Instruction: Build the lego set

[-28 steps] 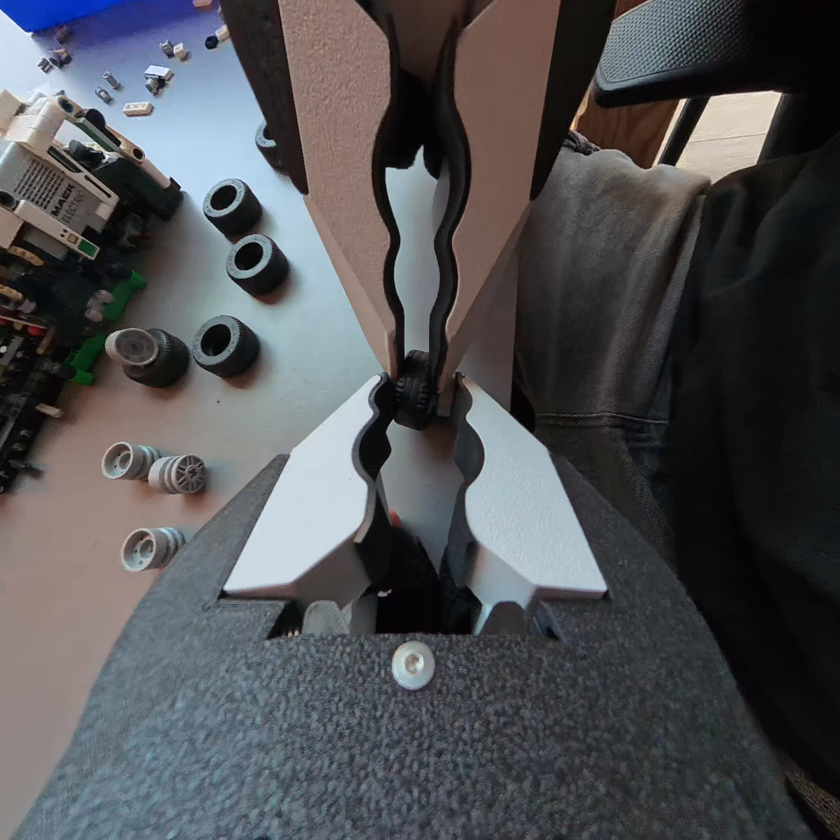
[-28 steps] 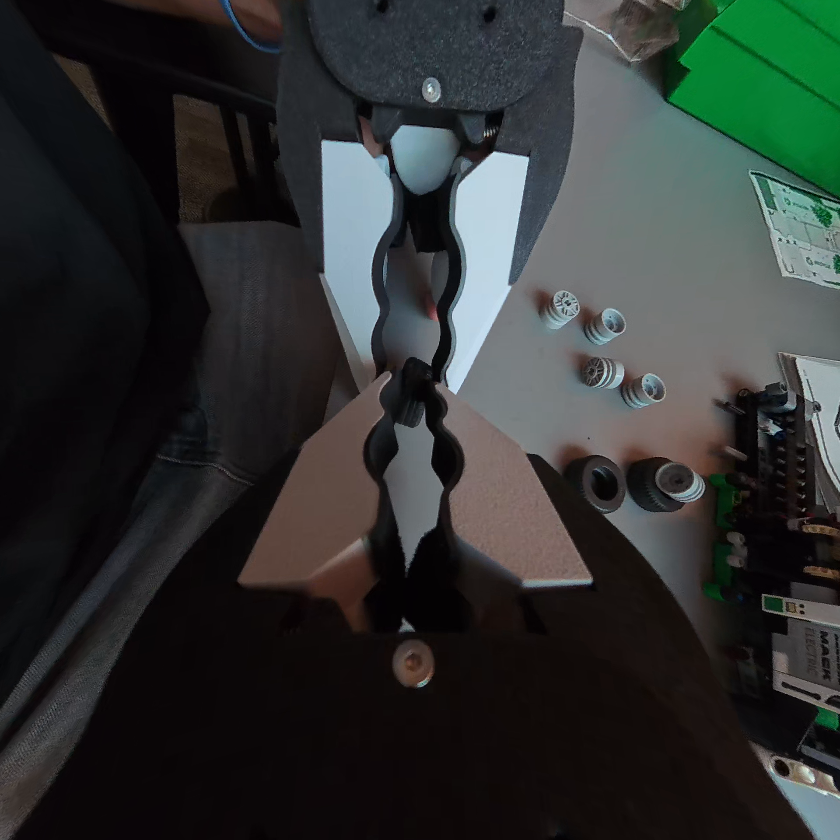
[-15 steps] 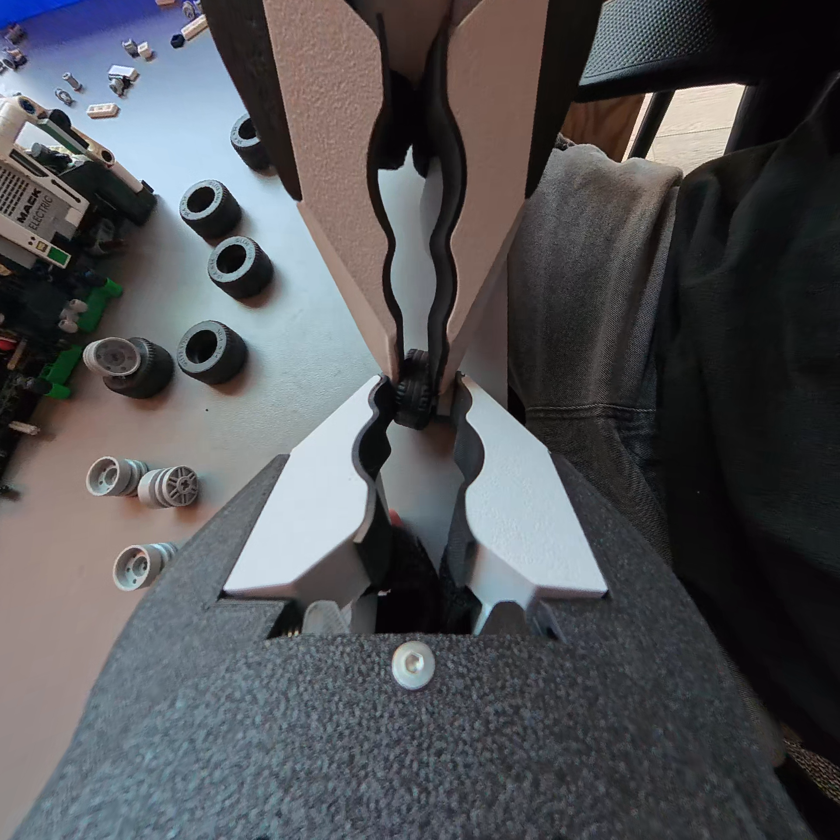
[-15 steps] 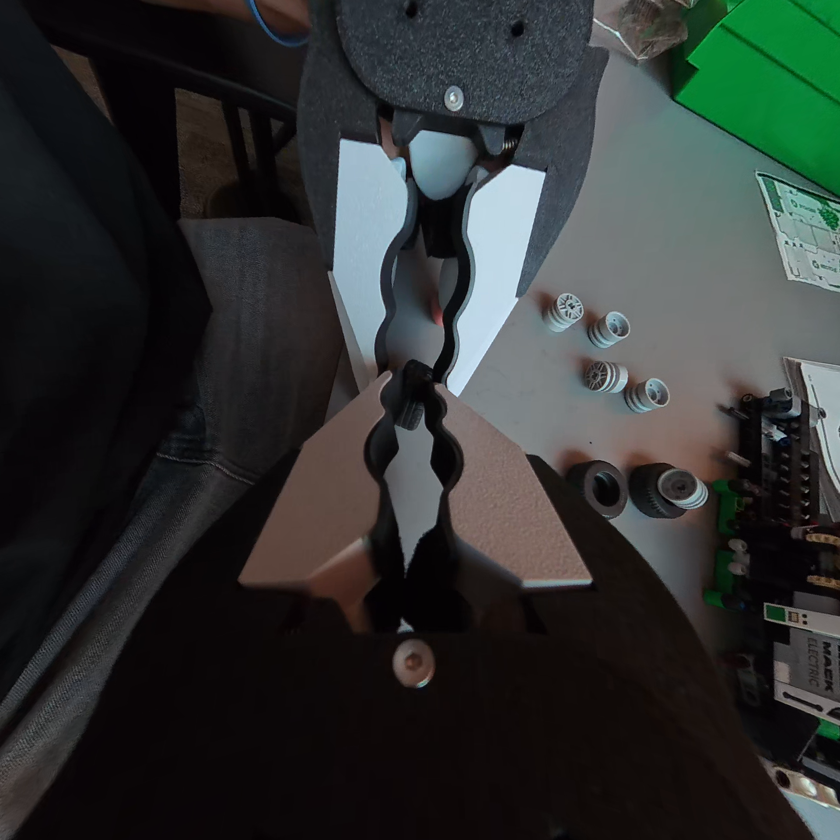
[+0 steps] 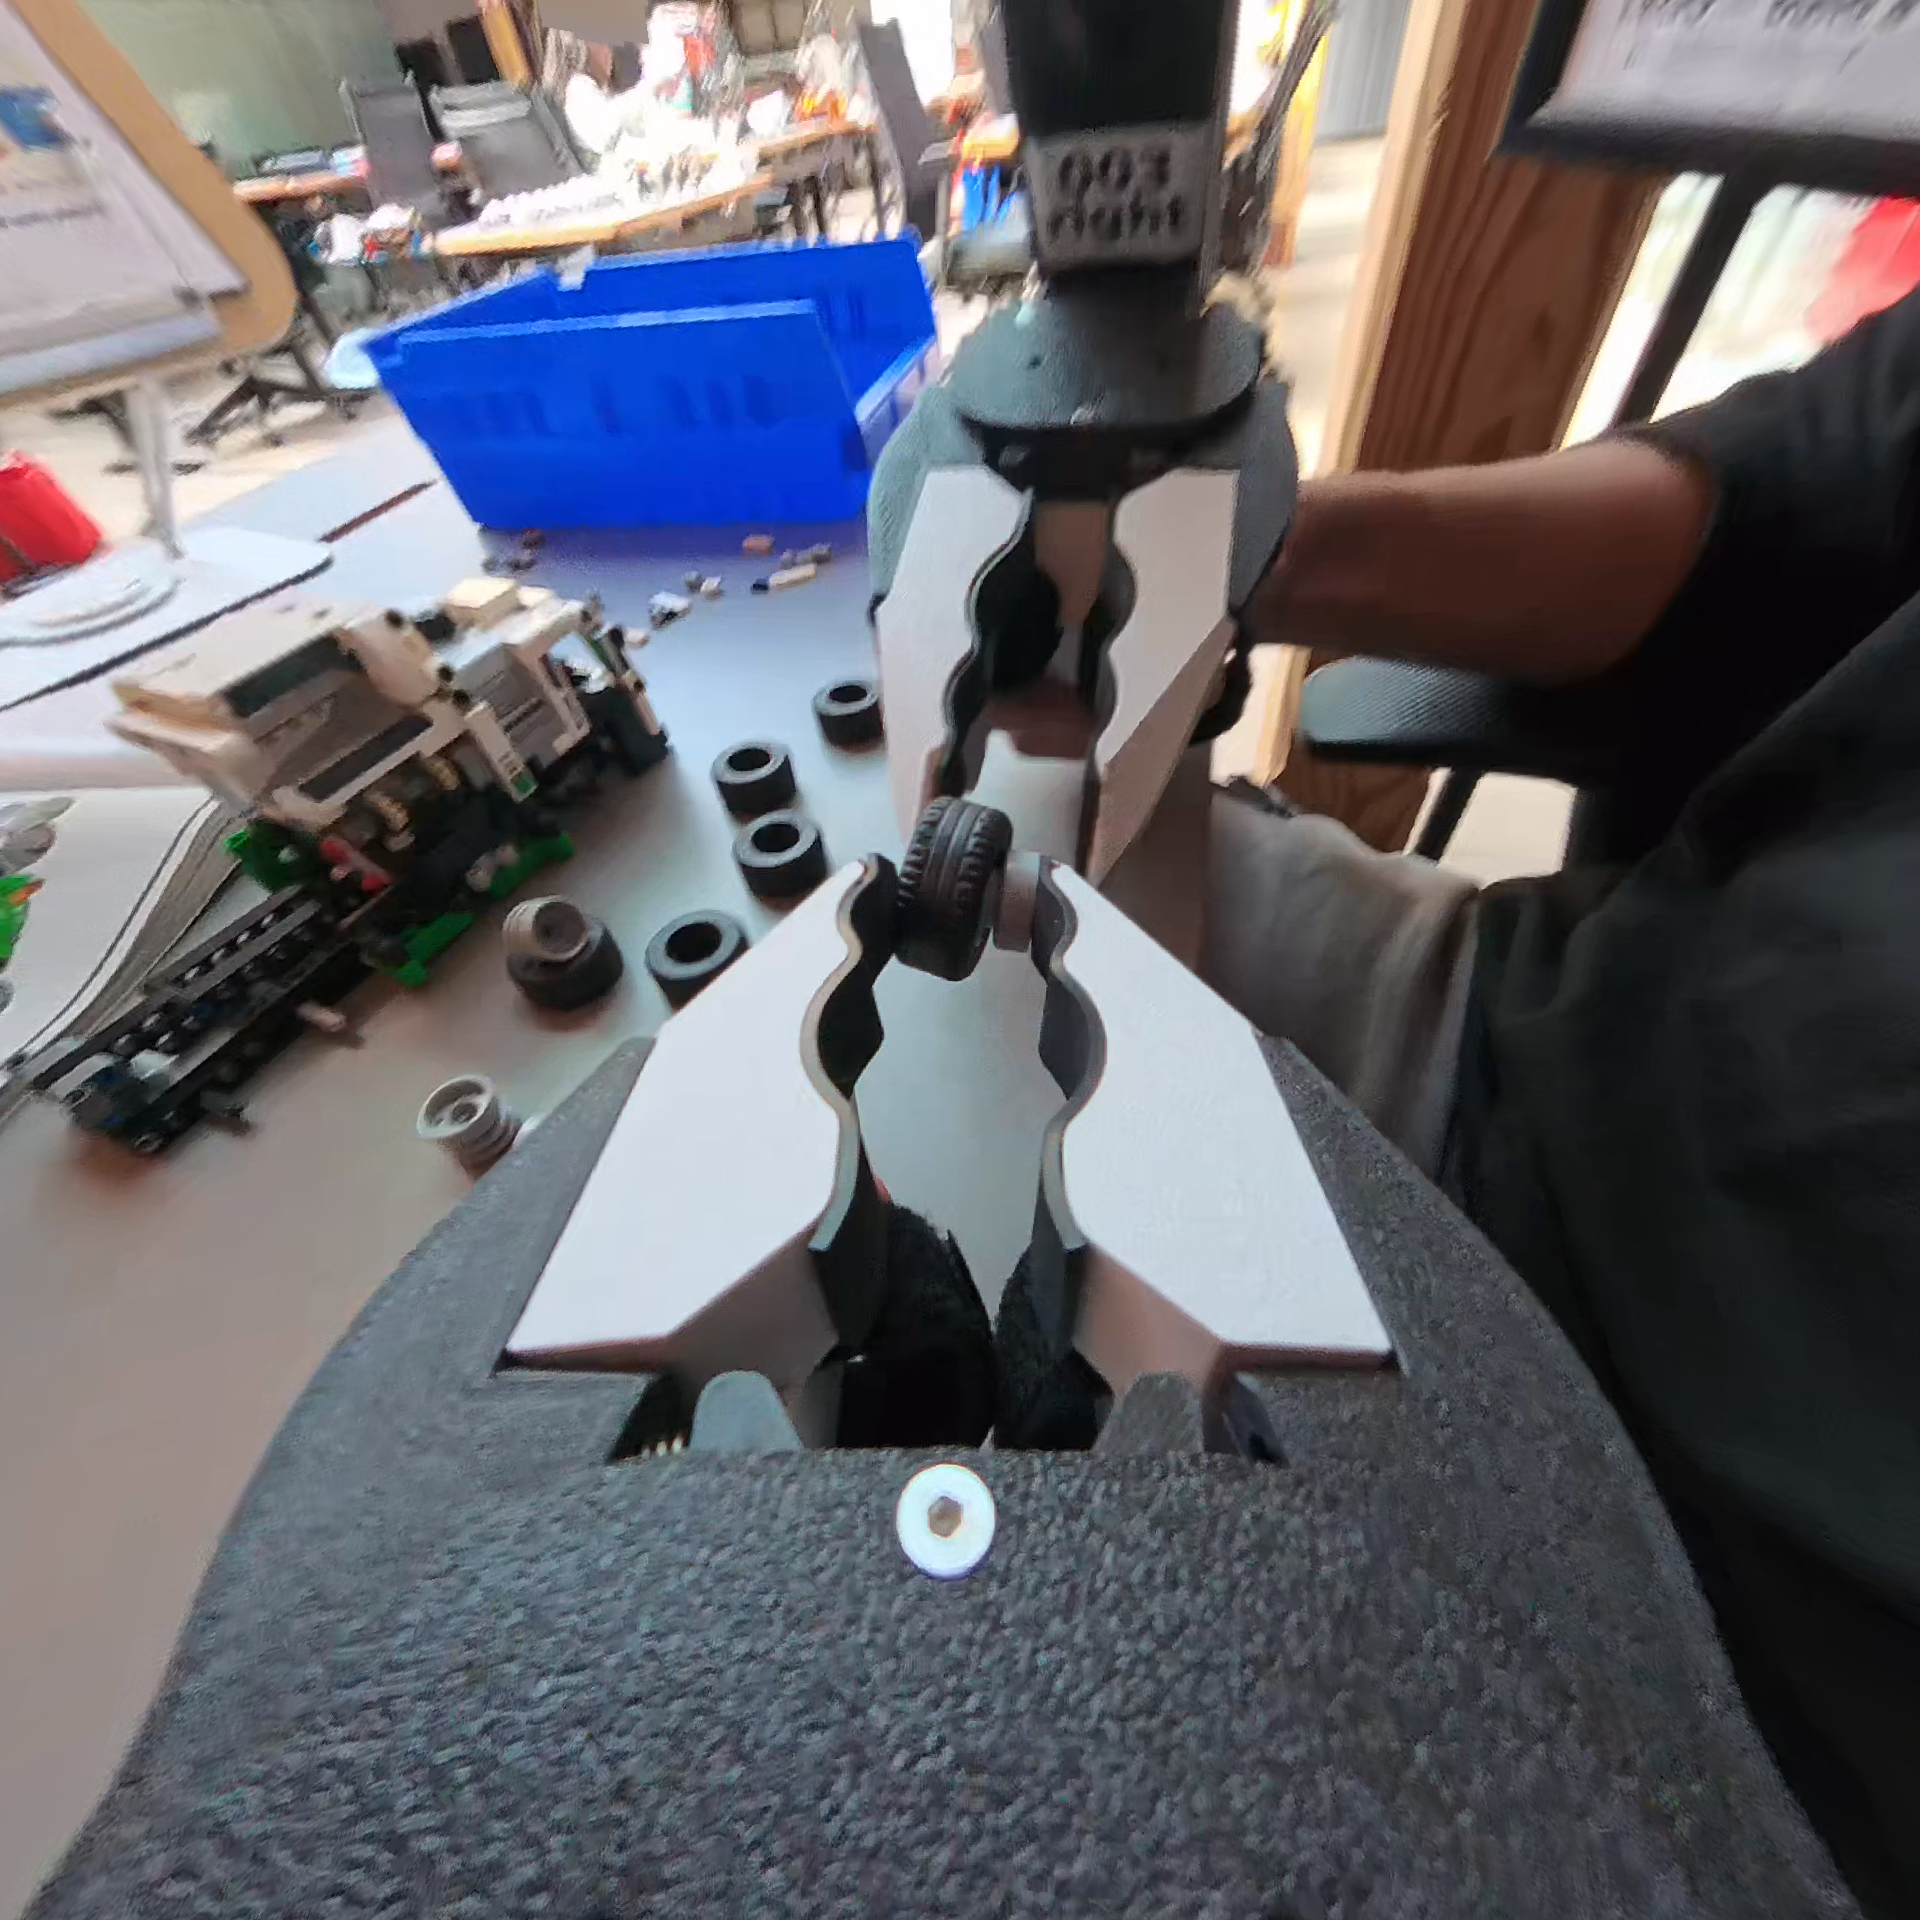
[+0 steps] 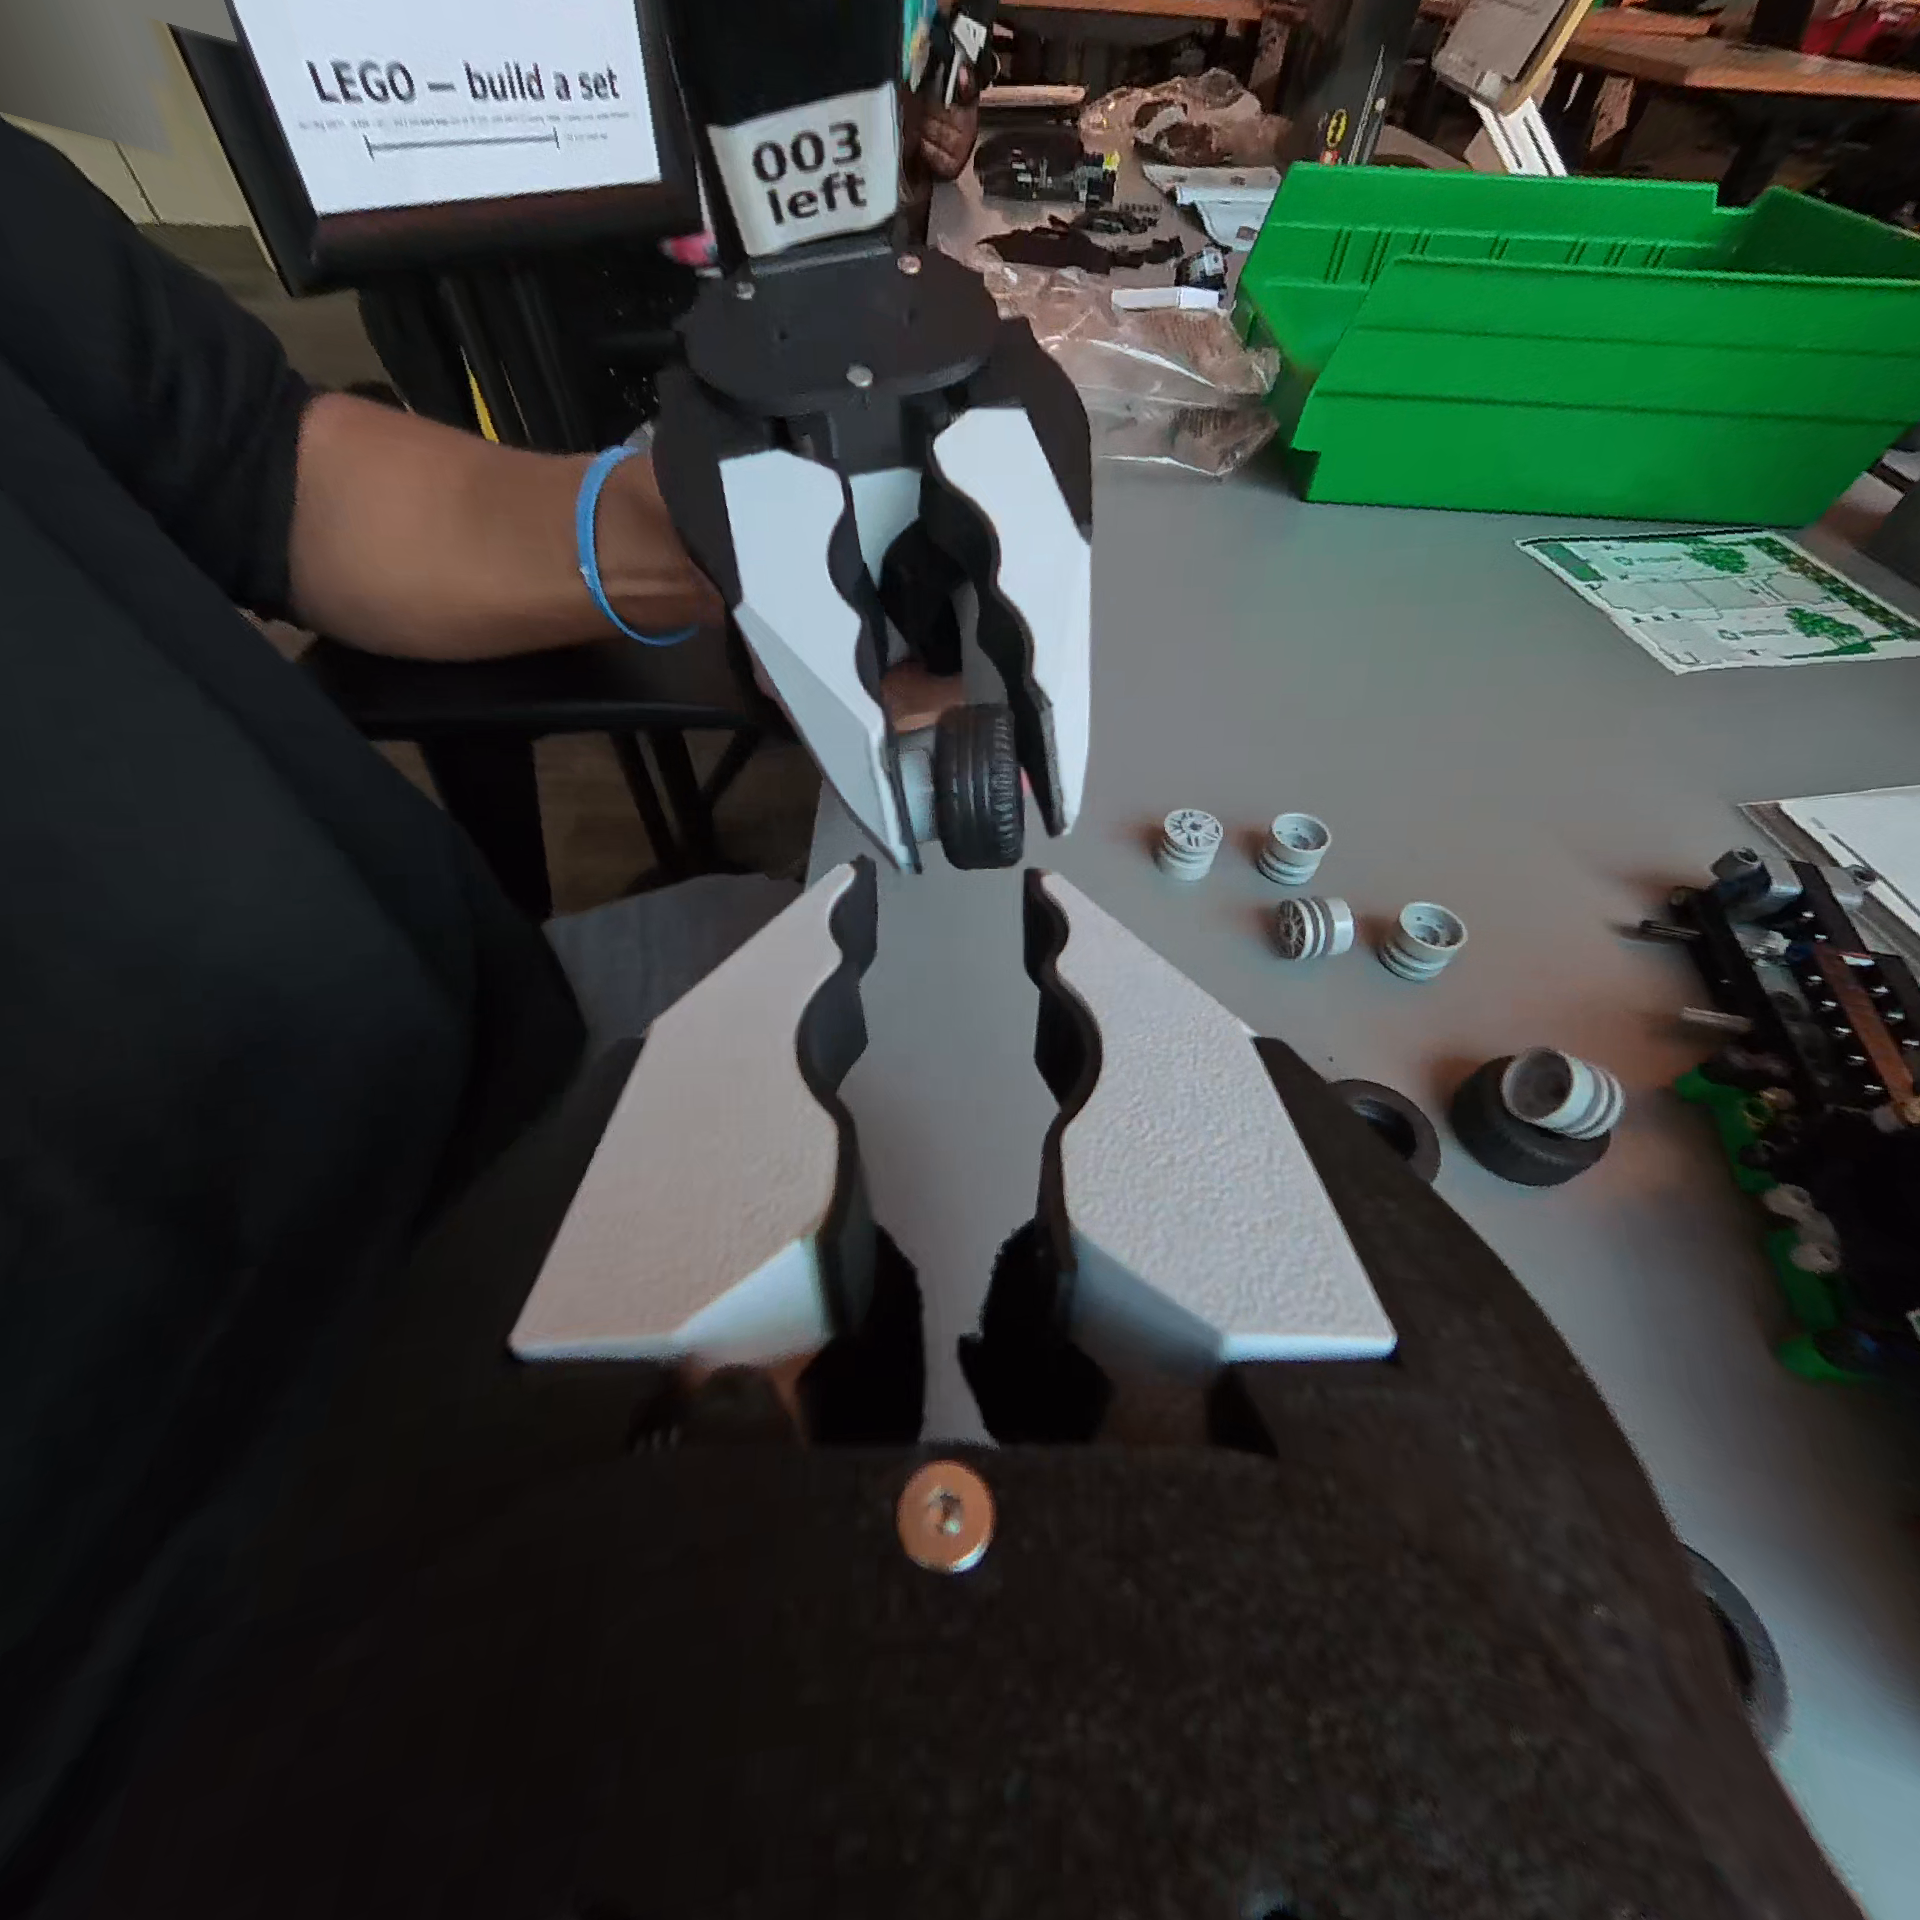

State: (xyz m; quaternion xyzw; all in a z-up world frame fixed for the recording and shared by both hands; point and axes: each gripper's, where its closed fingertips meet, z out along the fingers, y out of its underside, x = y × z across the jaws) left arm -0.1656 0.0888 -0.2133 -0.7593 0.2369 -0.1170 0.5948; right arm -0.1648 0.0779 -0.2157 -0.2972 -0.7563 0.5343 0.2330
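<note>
My left gripper is shut on a small wheel, a black tyre on a grey rim, held at the fingertips above the table's near edge. The wheel also shows in the right wrist view, between the left gripper's fingers. My right gripper is open and empty, its tips just short of the wheel. It faces the left gripper in the left wrist view. The partly built white, black and green truck lies on the grey table.
Loose black tyres and a tyre with a rim lie beside the truck. Several grey rims sit on the table. A blue bin, a green bin and an instruction sheet stand farther back.
The right gripper has let go of the wheel, opened and drawn back a little. The left gripper keeps the wheel. Both views have tilted up from the table towards the room.
</note>
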